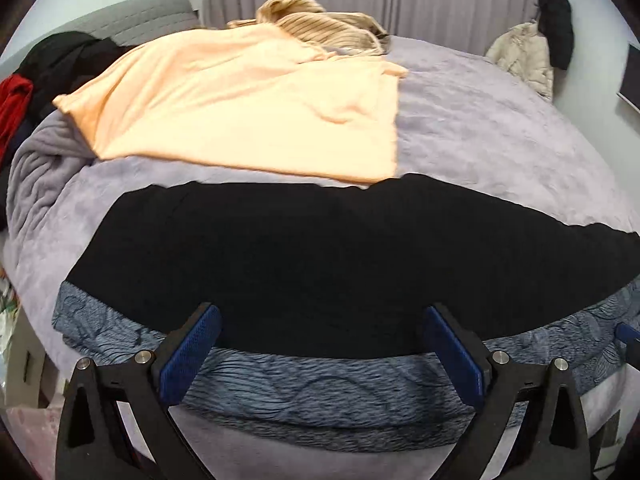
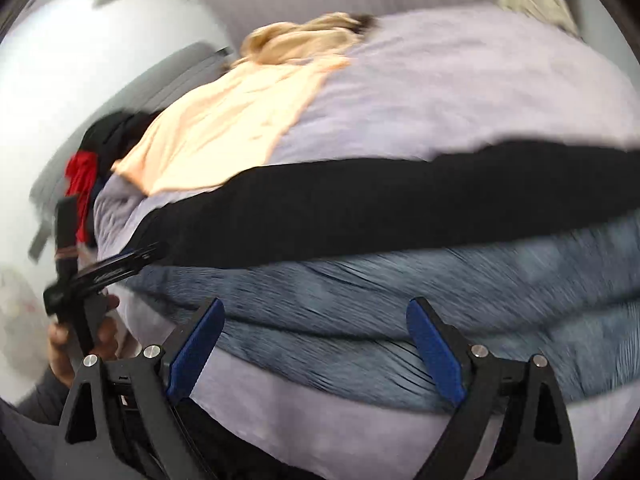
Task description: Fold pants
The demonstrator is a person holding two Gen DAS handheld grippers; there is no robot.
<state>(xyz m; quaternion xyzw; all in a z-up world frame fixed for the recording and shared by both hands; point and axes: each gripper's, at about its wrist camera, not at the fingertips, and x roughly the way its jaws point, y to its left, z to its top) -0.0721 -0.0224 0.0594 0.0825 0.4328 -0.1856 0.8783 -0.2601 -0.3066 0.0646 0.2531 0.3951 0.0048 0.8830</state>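
The pants lie flat across the near edge of the bed, with a black part (image 1: pixel 320 256) folded over a blue-grey patterned part (image 1: pixel 312 392). In the right wrist view the black band (image 2: pixel 360 208) lies above the blue-grey part (image 2: pixel 360 304). My left gripper (image 1: pixel 322 316) is open, its blue pads either side of the black fabric's near edge, holding nothing. My right gripper (image 2: pixel 316 312) is open over the blue-grey part, empty. The left gripper (image 2: pixel 120 268) and its hand show at the left of the right wrist view. That view is blurred.
The bed has a lilac blanket (image 1: pixel 500 136). A peach garment (image 1: pixel 248 104) lies spread behind the pants, a beige striped one (image 1: pixel 320 20) further back. Black and red clothes (image 1: pixel 40 76) pile at the left edge. A cream jacket (image 1: pixel 524 56) hangs on the right wall.
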